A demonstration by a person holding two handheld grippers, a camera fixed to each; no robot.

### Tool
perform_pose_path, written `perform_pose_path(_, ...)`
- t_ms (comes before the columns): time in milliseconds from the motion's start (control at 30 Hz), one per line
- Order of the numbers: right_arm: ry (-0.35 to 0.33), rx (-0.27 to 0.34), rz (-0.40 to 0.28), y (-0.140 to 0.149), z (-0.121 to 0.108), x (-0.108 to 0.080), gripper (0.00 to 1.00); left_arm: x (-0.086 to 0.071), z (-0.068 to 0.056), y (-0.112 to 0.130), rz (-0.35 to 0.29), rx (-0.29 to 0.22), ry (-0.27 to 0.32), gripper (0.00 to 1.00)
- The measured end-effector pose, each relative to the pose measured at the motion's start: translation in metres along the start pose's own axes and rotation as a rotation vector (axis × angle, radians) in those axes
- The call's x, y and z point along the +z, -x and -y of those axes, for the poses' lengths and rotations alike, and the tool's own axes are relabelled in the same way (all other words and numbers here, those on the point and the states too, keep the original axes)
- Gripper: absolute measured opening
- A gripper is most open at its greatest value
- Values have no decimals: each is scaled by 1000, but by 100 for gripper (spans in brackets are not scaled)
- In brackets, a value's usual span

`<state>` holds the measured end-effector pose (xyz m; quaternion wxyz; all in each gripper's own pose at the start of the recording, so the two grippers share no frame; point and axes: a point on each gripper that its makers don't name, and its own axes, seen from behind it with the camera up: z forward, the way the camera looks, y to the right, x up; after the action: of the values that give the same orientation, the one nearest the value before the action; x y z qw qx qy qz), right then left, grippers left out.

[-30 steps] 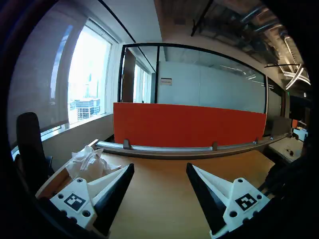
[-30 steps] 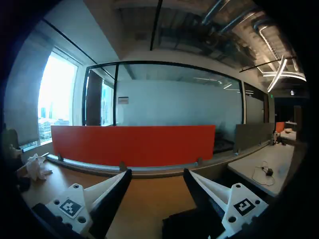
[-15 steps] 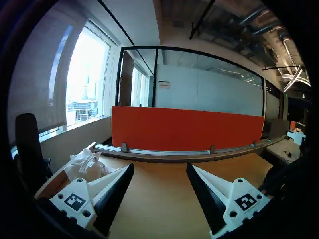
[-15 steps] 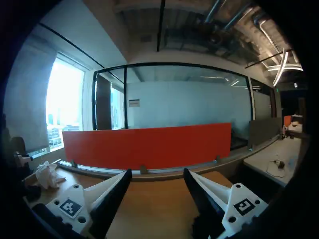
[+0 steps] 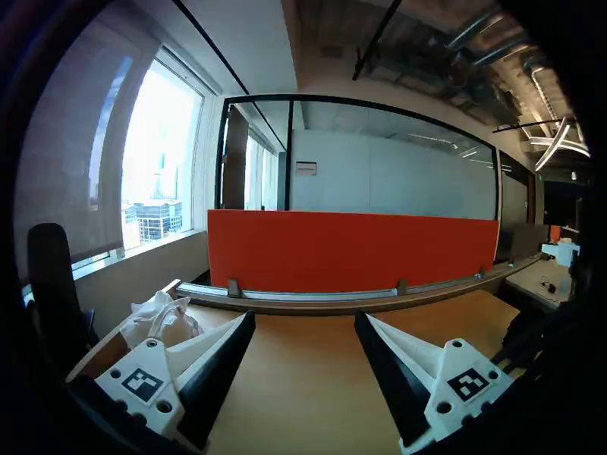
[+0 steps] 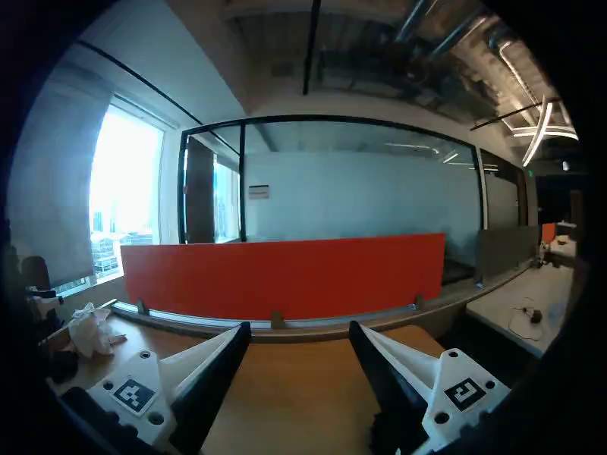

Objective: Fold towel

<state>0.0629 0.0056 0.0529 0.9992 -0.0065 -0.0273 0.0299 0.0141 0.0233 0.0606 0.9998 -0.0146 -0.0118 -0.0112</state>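
Right gripper [image 6: 297, 326] swung slightly left since 1 s ago; left gripper [image 5: 304, 315] barely shifted; both spread, empty, over desk [image 5: 303, 394]; crumpled white bundle [image 5: 159, 317] near left edge.

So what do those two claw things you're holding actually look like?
The left gripper and right gripper look alike: two white plastic wedge-shaped fingers tapering to points, black pads along their inner faces, small round holes near the base, and a black-and-white square marker on each finger.
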Motion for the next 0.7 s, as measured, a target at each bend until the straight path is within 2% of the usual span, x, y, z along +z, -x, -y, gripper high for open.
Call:
perform_pose_path(267, 8, 7, 0, 1, 7, -4, 100, 1, 6, 24, -20, -3, -5, 97)
perform_pose_path(500, 0, 7, 14, 26, 22, -5, 100, -3, 18, 57, -48, 18, -31, 97)
perform_pose_path(700, -6, 9, 12, 43, 31, -4, 100, -5, 24, 90, -68, 19, -45, 97)
